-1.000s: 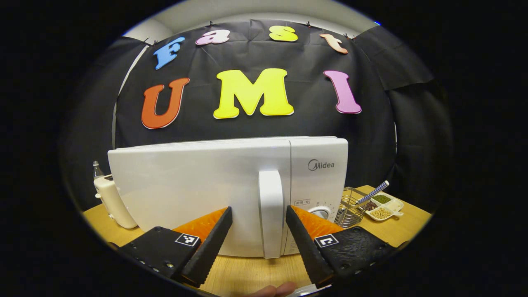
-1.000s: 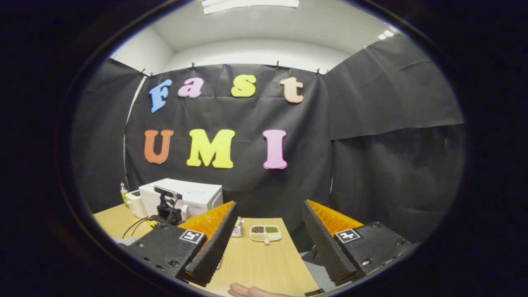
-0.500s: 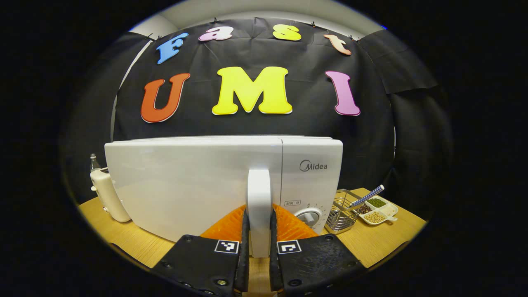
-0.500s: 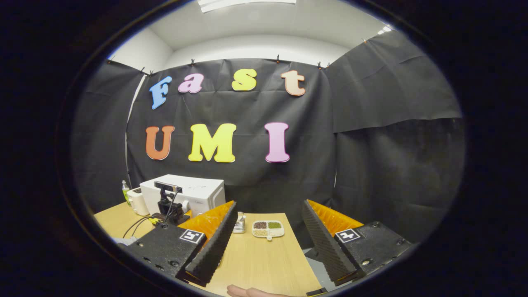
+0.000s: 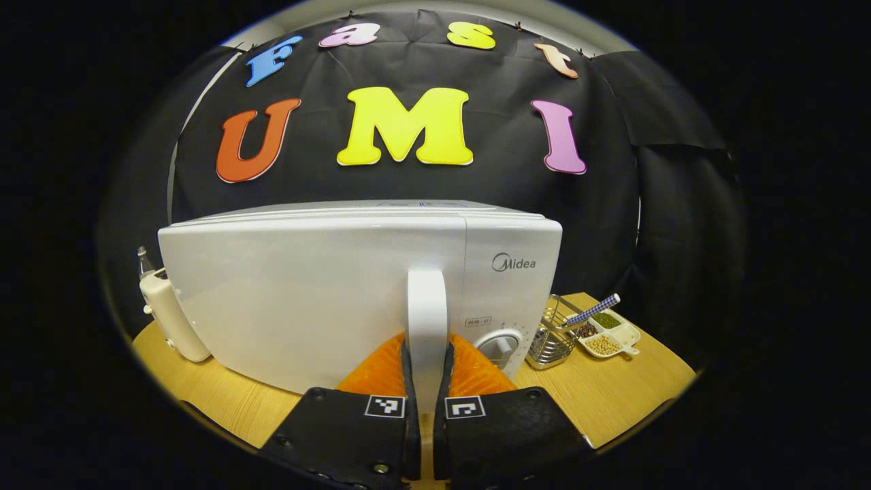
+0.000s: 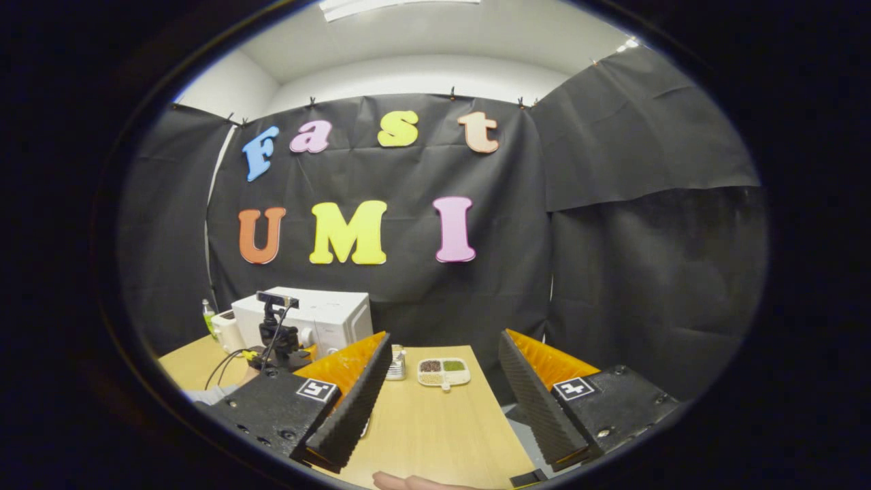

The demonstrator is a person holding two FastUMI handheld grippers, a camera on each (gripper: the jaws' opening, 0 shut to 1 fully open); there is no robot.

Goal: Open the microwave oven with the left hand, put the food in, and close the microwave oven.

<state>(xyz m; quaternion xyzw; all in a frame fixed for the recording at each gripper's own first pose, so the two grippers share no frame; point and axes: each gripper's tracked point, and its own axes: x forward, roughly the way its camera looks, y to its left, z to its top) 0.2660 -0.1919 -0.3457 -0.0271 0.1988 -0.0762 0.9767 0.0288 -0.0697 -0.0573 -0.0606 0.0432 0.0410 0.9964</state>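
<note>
A white microwave oven (image 5: 306,286) stands on the wooden table (image 5: 612,381), door closed, with a vertical white handle (image 5: 427,320) at the door's right edge. My left gripper (image 5: 426,378) is shut on that handle, one finger pressing each side. In the right gripper view the microwave oven (image 6: 320,318) sits far off at the left, with the other gripper (image 6: 275,340) in front of it. My right gripper (image 6: 442,381) hangs open over the table with nothing between its fingers. I cannot make out the food.
Right of the microwave stand a wire basket (image 5: 548,337) and a divided white dish (image 5: 605,337) of beans with a striped stick. A cream appliance (image 5: 167,316) and a bottle sit at its left. A hand (image 6: 408,482) shows at the right view's bottom edge.
My left gripper went from open around the handle to shut on it. The right gripper has barely shifted and stays open.
</note>
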